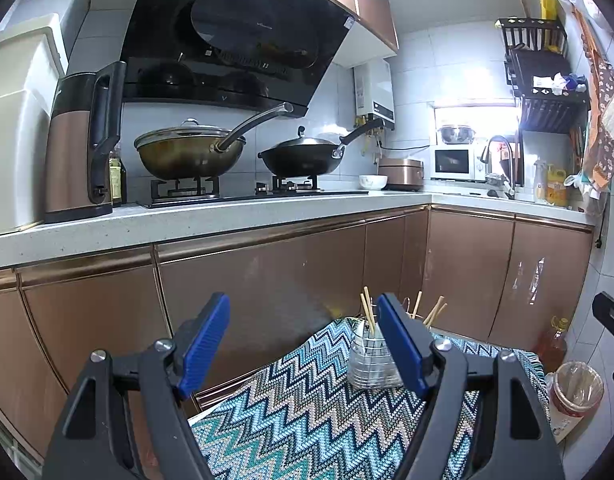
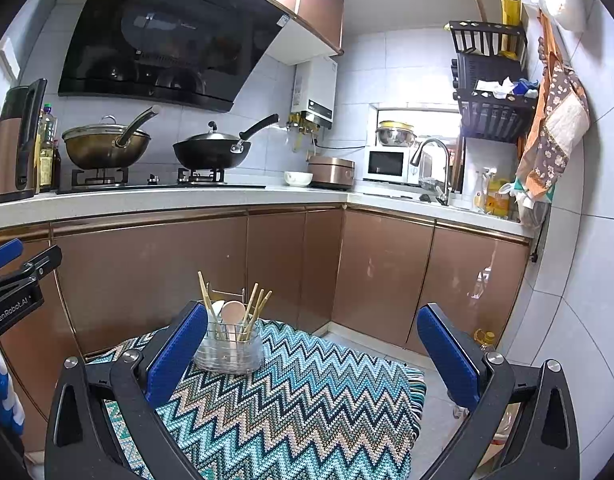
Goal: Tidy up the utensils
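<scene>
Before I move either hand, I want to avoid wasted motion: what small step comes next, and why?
Probably ease both grippers back. The chopsticks and spoon already stand in the clear holder on the zigzag cloth, no loose utensil shows, and the left gripper and right gripper have open, empty jaws.

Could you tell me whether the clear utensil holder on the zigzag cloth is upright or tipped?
Upright: the holder stands on its base, chopsticks pointing up.

Left wrist view: fingers (image 1: 399, 344) hide part of utensil holder (image 1: 371, 360).
</scene>
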Tool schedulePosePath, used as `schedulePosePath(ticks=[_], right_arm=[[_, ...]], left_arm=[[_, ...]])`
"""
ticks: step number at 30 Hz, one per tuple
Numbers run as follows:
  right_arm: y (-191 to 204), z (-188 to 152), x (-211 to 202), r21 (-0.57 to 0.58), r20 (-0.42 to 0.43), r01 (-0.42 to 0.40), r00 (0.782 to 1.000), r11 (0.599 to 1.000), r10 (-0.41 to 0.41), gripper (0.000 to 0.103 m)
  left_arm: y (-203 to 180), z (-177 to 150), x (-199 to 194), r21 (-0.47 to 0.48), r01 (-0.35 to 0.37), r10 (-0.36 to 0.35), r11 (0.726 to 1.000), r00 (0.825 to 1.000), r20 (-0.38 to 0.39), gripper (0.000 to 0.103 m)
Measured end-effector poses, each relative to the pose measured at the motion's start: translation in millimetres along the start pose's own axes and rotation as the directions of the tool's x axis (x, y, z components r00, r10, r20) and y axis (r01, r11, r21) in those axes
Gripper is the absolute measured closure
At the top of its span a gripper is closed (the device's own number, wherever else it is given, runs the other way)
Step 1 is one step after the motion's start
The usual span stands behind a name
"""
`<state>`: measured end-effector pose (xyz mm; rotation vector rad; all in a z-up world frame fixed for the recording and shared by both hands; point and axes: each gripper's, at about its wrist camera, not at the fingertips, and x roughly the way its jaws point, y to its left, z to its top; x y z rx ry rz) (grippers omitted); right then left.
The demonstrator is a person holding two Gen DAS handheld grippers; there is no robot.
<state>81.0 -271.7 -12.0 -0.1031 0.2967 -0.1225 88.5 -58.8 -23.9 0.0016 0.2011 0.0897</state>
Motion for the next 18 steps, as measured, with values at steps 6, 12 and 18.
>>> schedulePosePath(ticks=[6,12,18], right_arm=[[0.9,0.7,-1.1,-0.003,0.001,-0.002,1.000,1.000,0.002,0.000],[2.8,1.0,-2.4,-0.005,0.000,-0.002,1.000,1.000,0.002,0.000],[3.3,0.7,-2.7,-0.005,-0.003,-0.002,1.000,1.000,0.002,0.000]], left_arm=[[1.2,-1.2,-3.4,-0.001,0.000,0.000,1.000,1.000,-0.001,0.029],[2.8,-1.3,-5.9,-0.003,0.002,-0.002,1.000,1.000,0.001,0.029],[5.0,-1.3,-7.1,-0.014,0.000,0.000,1.000,1.000,0.003,0.029]])
